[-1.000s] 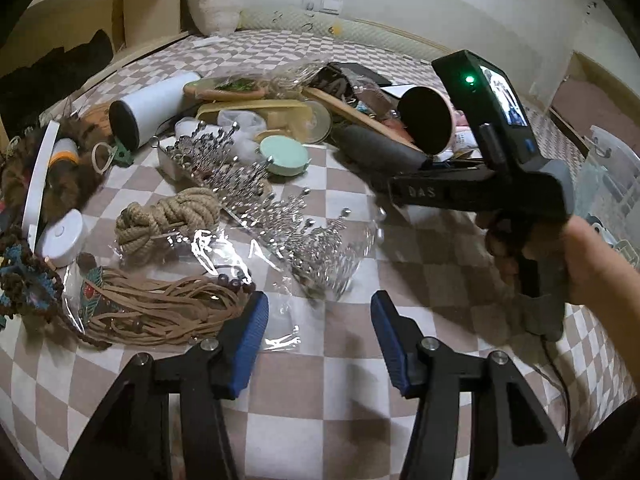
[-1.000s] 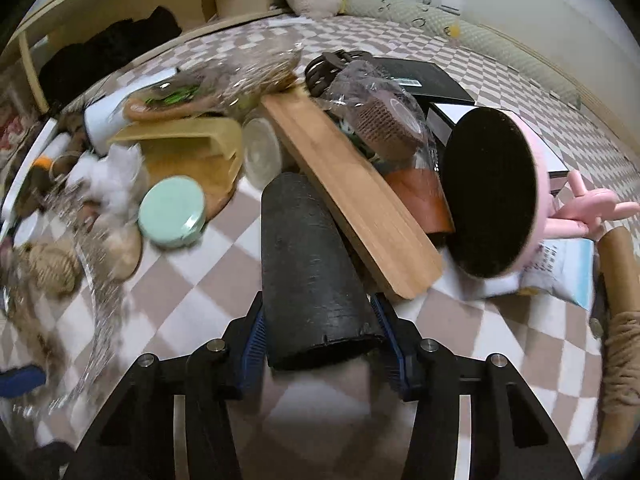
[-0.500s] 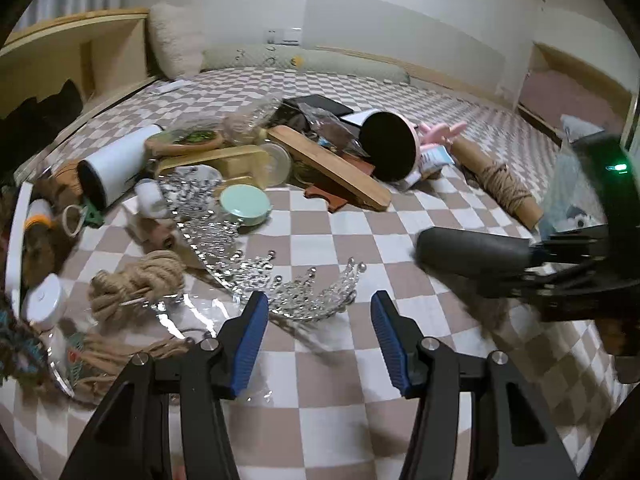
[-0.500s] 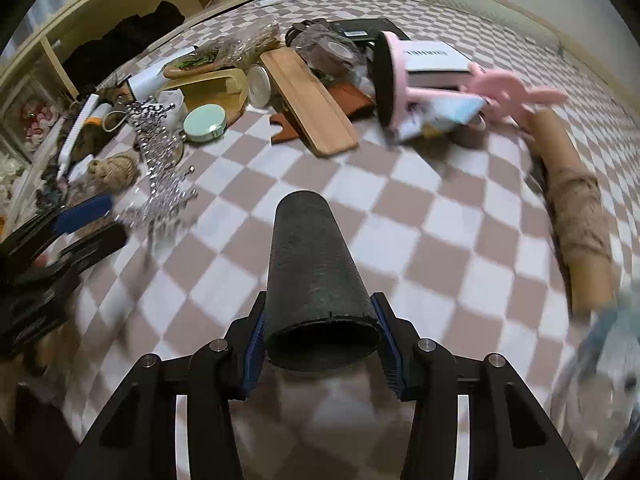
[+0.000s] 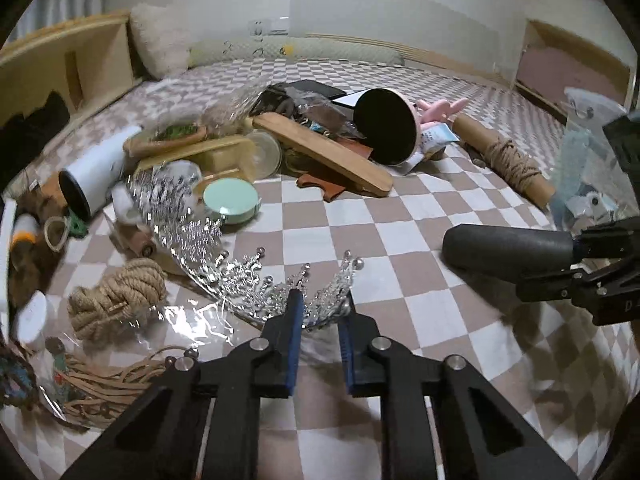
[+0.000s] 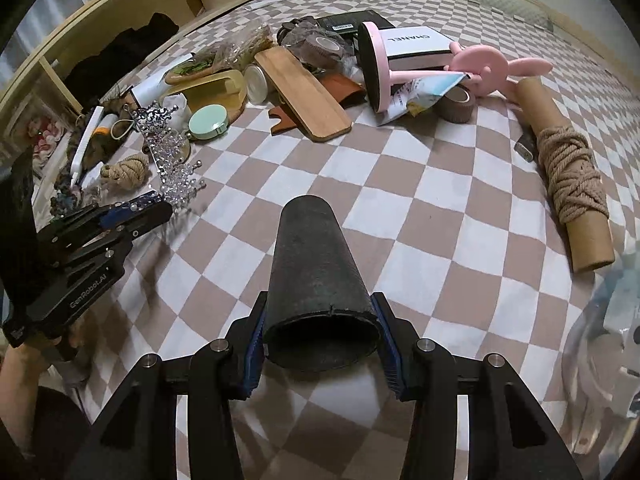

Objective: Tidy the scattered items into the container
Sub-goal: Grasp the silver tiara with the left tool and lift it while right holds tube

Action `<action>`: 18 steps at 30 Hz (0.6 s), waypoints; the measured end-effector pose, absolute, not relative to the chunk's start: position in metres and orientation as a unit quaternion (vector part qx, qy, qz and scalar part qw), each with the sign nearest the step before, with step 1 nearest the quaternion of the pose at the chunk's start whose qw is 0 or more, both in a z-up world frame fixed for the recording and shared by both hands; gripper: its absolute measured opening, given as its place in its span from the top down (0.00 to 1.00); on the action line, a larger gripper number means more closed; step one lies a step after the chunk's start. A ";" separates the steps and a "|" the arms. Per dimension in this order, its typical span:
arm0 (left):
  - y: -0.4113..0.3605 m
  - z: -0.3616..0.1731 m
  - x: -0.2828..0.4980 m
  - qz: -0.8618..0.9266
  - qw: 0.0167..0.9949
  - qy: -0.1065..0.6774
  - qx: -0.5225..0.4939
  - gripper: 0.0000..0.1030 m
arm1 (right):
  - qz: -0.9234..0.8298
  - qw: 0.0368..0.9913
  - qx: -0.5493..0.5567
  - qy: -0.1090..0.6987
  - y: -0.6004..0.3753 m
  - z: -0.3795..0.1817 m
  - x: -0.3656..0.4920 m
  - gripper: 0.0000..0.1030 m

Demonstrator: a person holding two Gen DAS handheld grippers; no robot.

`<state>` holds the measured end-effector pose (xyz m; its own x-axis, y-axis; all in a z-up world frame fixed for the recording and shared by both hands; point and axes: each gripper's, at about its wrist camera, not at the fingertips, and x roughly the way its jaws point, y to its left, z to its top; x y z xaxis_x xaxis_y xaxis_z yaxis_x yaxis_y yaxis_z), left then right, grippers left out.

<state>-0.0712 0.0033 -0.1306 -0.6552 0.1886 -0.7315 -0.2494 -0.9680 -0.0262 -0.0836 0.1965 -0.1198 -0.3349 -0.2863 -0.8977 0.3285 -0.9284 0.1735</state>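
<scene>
A silver beaded crown [image 5: 224,264] lies on the checkered bedcover, its near end between the blue pads of my left gripper [image 5: 320,310]. The jaws are closing, and the pads touch the crown on both sides. The right wrist view shows the same gripper [image 6: 156,205] at the left, tips at the crown [image 6: 172,160]. My right gripper [image 6: 320,336] is shut on a black foam tube [image 6: 316,264], held above the cover. That tube [image 5: 508,248] and gripper [image 5: 580,264] appear at the right of the left wrist view. A clear plastic container [image 6: 600,340] sits at the lower right, blurred.
A pile lies at the back: a wooden board [image 5: 324,156], a pink-rimmed round mirror [image 5: 386,132], a green compact [image 5: 230,200] and a white tube [image 5: 96,168]. A rope knot [image 5: 116,296] lies left. A cardboard roll wound with rope [image 6: 568,176] lies right.
The left jaws have narrowed from wide apart onto the crown's near end. The right gripper lifted the black tube out of the pile and carried it over the bare cover.
</scene>
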 end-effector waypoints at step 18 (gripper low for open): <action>0.027 -0.107 -0.015 0.888 0.175 0.029 -0.423 0.92 | -0.797 0.176 0.577 0.028 0.221 -0.125 -0.054 0.53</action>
